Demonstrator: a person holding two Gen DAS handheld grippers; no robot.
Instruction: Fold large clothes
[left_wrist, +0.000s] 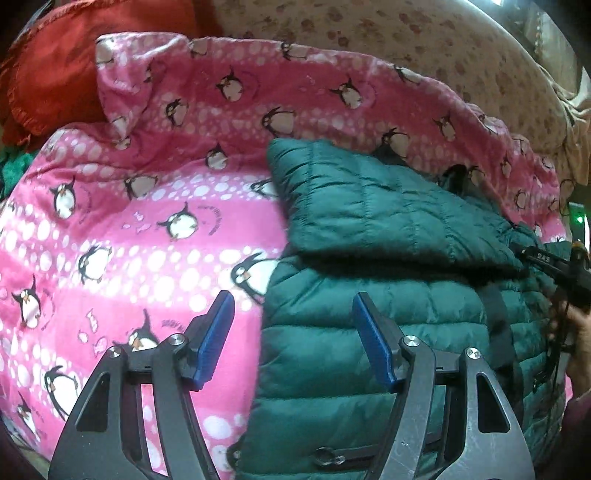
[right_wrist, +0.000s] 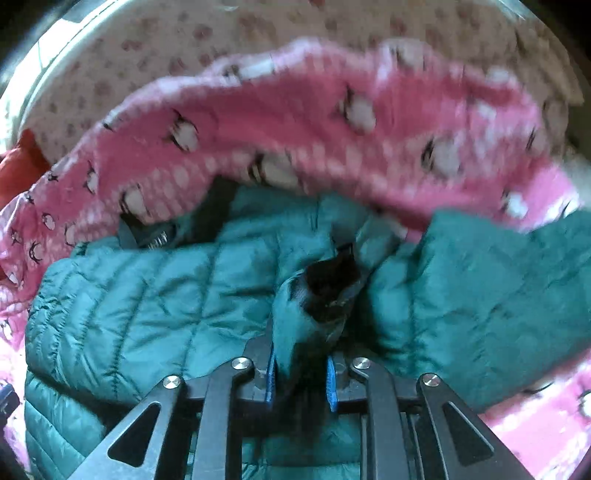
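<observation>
A: Where's the left gripper (left_wrist: 293, 343)?
B: Hovering with its 2 blue ribbed pads spread apart above the puffy quilted dark-green jacket (left_wrist: 388, 295), which lies on the fleecy pink penguin-print blanket (left_wrist: 129, 206).
A: And the right gripper (right_wrist: 301, 380)?
B: Clamped on a bunched fold of that jacket.

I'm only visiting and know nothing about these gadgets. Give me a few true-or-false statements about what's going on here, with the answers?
1. The dark green quilted puffer jacket lies on a pink penguin-print blanket. True.
2. The left gripper clamps the jacket. False: its jaws are wide open, holding nothing.
3. The right gripper is shut on a bunch of jacket fabric. True.
4. A blue cushion sits behind the blanket. False: it is a red frilled cushion.
</observation>
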